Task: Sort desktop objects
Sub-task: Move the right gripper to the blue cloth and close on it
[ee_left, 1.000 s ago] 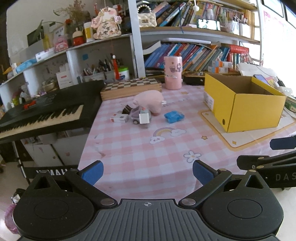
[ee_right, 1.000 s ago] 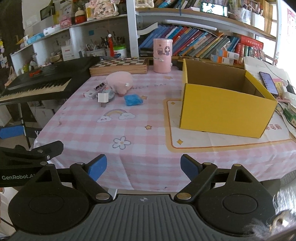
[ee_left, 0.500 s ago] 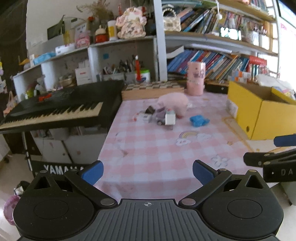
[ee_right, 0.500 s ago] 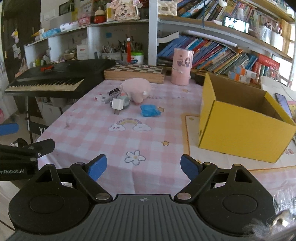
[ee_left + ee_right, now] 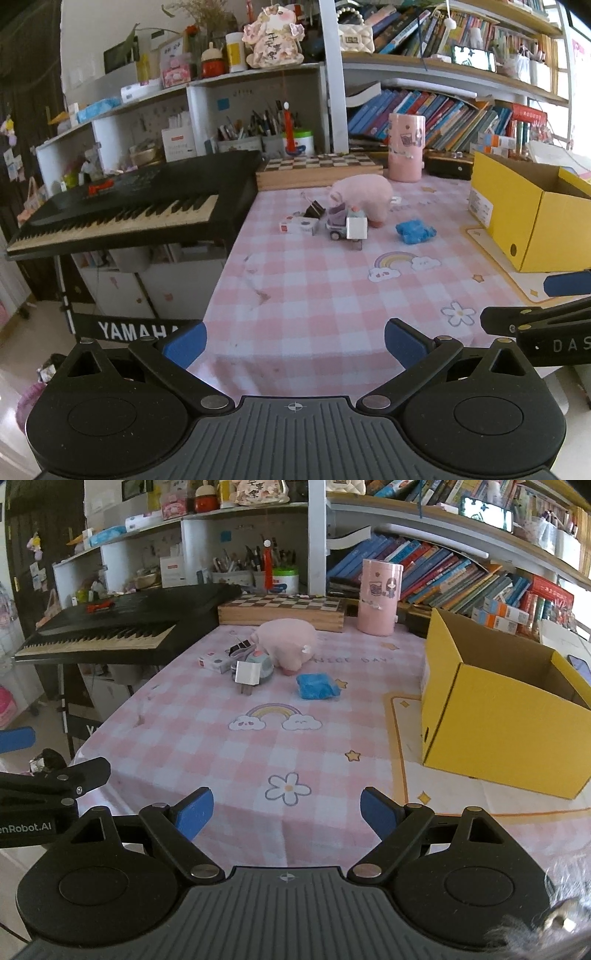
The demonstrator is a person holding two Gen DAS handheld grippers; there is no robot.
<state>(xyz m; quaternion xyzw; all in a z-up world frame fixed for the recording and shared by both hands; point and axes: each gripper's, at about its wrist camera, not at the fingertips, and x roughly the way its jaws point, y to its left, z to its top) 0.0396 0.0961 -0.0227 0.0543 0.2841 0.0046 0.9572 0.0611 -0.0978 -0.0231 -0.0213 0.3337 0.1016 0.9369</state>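
Observation:
A cluster of small objects lies on the pink checked tablecloth (image 5: 314, 295): a pink plush pig (image 5: 364, 192) (image 5: 286, 637), a white charger plug (image 5: 356, 229) (image 5: 248, 674) against a small toy car (image 5: 338, 223) (image 5: 262, 662), a small white box (image 5: 299, 225) (image 5: 212, 661), a black binder clip (image 5: 314, 210) (image 5: 240, 648) and a blue crumpled object (image 5: 415, 232) (image 5: 317, 686). An open yellow cardboard box (image 5: 532, 218) (image 5: 506, 716) stands at the right. My left gripper (image 5: 293, 341) and right gripper (image 5: 286, 812) are both open and empty, at the table's near edge, far from the objects.
A black keyboard (image 5: 129, 206) (image 5: 110, 627) stands left of the table. A wooden chessboard box (image 5: 317, 170) (image 5: 280, 607) and a pink cylinder (image 5: 404, 147) (image 5: 378, 598) sit at the back, before shelves of books. The right gripper's side shows in the left wrist view (image 5: 535, 325).
Both grippers have pulled back and swung left, then eased forward again; the objects look nearer than half a second ago. Both stay open. Nothing on the table has moved.

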